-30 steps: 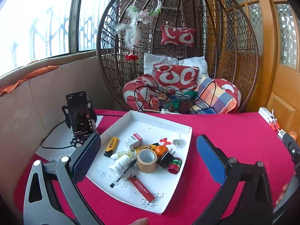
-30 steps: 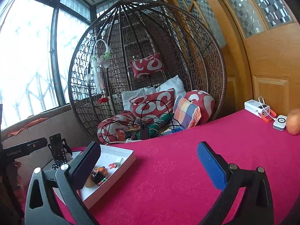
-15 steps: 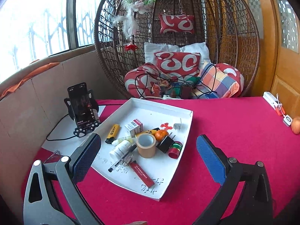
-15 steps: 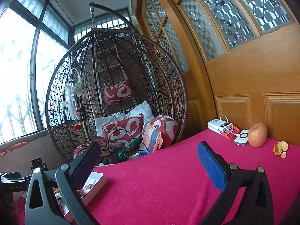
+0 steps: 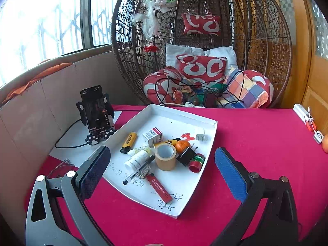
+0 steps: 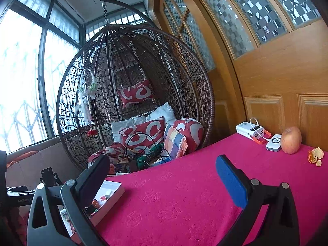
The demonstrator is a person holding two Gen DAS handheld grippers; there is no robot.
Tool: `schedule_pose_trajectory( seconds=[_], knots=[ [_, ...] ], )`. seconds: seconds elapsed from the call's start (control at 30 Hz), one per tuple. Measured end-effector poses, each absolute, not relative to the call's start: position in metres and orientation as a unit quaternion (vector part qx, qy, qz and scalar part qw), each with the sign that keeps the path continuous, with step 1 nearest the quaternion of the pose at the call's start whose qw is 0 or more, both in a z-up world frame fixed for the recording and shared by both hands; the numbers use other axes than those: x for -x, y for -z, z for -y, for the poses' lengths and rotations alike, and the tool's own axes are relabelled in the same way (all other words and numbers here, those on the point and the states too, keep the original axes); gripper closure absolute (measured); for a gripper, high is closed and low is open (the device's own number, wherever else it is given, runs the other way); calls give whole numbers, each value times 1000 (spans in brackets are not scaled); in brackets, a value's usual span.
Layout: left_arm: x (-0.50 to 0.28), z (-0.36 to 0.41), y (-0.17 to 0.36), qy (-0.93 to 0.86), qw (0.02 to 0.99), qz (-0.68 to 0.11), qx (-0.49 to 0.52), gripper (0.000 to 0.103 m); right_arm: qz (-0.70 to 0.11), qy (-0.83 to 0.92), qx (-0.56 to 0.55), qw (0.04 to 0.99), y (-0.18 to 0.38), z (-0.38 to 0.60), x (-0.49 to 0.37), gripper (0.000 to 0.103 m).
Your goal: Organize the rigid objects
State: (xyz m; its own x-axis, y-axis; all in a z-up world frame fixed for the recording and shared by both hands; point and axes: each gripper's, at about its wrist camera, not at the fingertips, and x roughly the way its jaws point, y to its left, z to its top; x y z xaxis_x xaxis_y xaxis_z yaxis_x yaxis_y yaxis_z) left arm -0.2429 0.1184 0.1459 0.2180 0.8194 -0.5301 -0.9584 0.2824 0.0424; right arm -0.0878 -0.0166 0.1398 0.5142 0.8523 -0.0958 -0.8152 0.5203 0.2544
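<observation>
Approach step judged: left gripper (image 5: 162, 162) spread, empty, above white tray (image 5: 180, 116) (right gripper (image 6: 160, 176) likewise spread, empty); tape roll (image 5: 165, 156), mid-tray, to be selected.

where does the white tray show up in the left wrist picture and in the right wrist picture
Left wrist: the white tray lies centre frame on the red cloth, between the open left gripper fingers, full of small items.
Right wrist: only its far corner shows at lower left, partly behind the left finger of the open right gripper.
Shared landmark: the wicker hanging chair with red cushions, behind the table in both.
</observation>
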Motion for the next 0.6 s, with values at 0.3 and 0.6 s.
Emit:
schedule_pose_trajectory(
  seconds=[0.3,0.6],
  knots=[
    [242,-119,-145,-578,766,-237,151,0,-116,-488,-81,861,-138,14,85,0],
    [241,-120,-144,-575,766,-241,154,0,-120,-495,-75,858,-135,12,88,0]
  ],
)
